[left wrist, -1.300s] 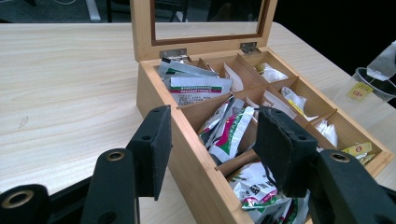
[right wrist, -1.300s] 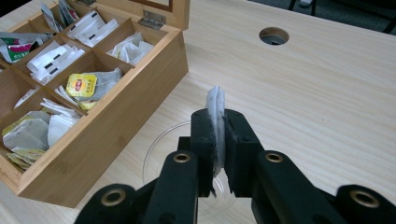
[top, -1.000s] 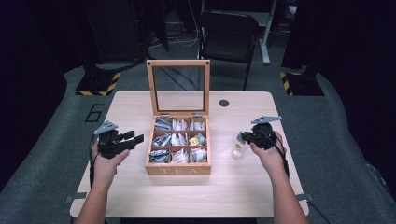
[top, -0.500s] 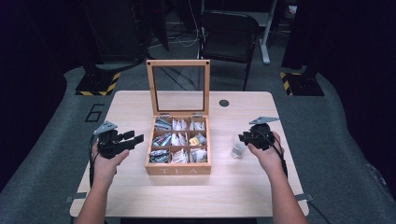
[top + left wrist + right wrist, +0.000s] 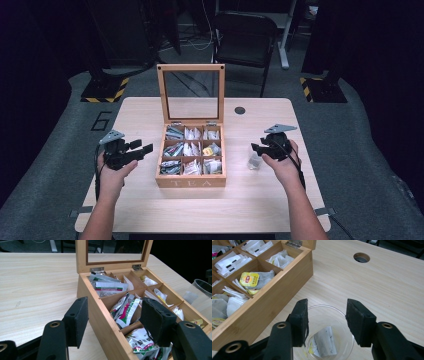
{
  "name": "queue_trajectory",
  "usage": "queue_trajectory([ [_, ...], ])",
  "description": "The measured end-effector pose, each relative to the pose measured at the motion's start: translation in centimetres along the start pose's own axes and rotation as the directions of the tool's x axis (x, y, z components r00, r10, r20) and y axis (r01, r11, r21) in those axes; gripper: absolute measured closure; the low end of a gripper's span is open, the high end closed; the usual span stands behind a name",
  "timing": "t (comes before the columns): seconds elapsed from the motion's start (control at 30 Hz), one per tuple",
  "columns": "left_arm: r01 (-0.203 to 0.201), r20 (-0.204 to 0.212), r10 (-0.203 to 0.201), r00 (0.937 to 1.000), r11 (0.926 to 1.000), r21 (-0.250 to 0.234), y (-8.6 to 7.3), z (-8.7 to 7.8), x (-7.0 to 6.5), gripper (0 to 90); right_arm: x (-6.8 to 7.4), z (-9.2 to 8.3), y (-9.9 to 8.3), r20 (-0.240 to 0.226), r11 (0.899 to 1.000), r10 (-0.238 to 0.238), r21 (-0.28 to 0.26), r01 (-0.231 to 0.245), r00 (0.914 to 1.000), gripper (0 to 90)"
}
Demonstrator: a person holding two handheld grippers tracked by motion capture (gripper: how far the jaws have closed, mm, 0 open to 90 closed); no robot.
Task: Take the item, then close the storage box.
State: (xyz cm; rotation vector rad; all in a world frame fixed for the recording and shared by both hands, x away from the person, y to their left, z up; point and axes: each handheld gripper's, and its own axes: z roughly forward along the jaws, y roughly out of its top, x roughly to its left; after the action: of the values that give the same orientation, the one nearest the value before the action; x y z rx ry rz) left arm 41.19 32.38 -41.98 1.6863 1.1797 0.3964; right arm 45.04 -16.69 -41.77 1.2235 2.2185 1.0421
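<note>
A wooden tea box (image 5: 191,182) stands mid-table with its glass lid up, its compartments full of tea bags. Right of it is a clear plastic cup (image 5: 254,161) with one tea bag (image 5: 324,341) lying in its bottom. My right gripper (image 5: 260,149) hovers just over the cup (image 5: 338,340); its jaws have just been opening and nothing is between them (image 5: 327,303). My left gripper (image 5: 142,146) is held left of the box, pointing at its side wall (image 5: 100,317). Its jaws (image 5: 115,301) have also just been opening and hold nothing.
A round cable hole (image 5: 240,110) lies in the tabletop behind the cup. A black chair (image 5: 245,40) stands beyond the far edge. Bare wood stretches left of the box and along the front edge.
The right gripper's jaws have spread apart above the cup. Both hands have stayed where they were.
</note>
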Motion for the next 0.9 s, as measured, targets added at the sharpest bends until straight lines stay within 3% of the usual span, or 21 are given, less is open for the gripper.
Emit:
queue_trajectory([
  [0.23,0.001,-0.003,-0.001,1.0000,1.0000,-0.006,0.0,0.0,0.0,38.1,0.4,0.1,0.1,-0.001,0.999,-0.037,-0.019,0.037,0.9993,42.7],
  [0.5,-0.003,-0.007,0.003,1.0000,1.0000,-0.008,0.0,-0.1,0.1,37.5,1.2,0.0,1.4,-0.053,0.997,-0.072,-0.046,0.069,0.9960,41.3],
  [0.6,-0.003,-0.004,0.003,1.0000,0.9999,-0.016,0.1,-0.1,0.1,37.6,1.4,0.0,2.4,-0.059,0.994,-0.104,-0.051,0.101,0.9929,42.0],
  [0.63,-0.003,0.001,0.003,1.0000,0.9999,-0.014,0.1,-0.1,0.1,37.5,1.8,-0.1,3.3,-0.068,0.988,-0.143,-0.067,0.138,0.9874,42.5],
  [0.73,-0.008,0.007,0.008,0.9999,0.9998,-0.019,0.2,-0.2,-0.2,37.5,2.2,-0.3,4.2,-0.077,0.985,-0.155,-0.083,0.149,0.9849,42.2],
  [0.83,-0.009,0.012,0.009,0.9999,0.9998,-0.019,0.3,-0.2,-0.3,36.4,2.8,-0.5,5.6,-0.121,0.987,-0.147,-0.089,0.137,0.9817,41.1],
  [0.87,-0.008,0.014,0.008,0.9999,0.9999,-0.014,0.3,-0.2,-0.3,36.1,3.2,-0.5,6.5,-0.134,0.983,-0.171,-0.094,0.160,0.9761,41.0],
  [0.9,-0.005,0.016,0.005,0.9998,1.0000,-0.007,0.2,-0.3,-0.3,36.1,3.2,-0.5,6.5,-0.134,0.983,-0.171,-0.094,0.160,0.9761,41.0],
])
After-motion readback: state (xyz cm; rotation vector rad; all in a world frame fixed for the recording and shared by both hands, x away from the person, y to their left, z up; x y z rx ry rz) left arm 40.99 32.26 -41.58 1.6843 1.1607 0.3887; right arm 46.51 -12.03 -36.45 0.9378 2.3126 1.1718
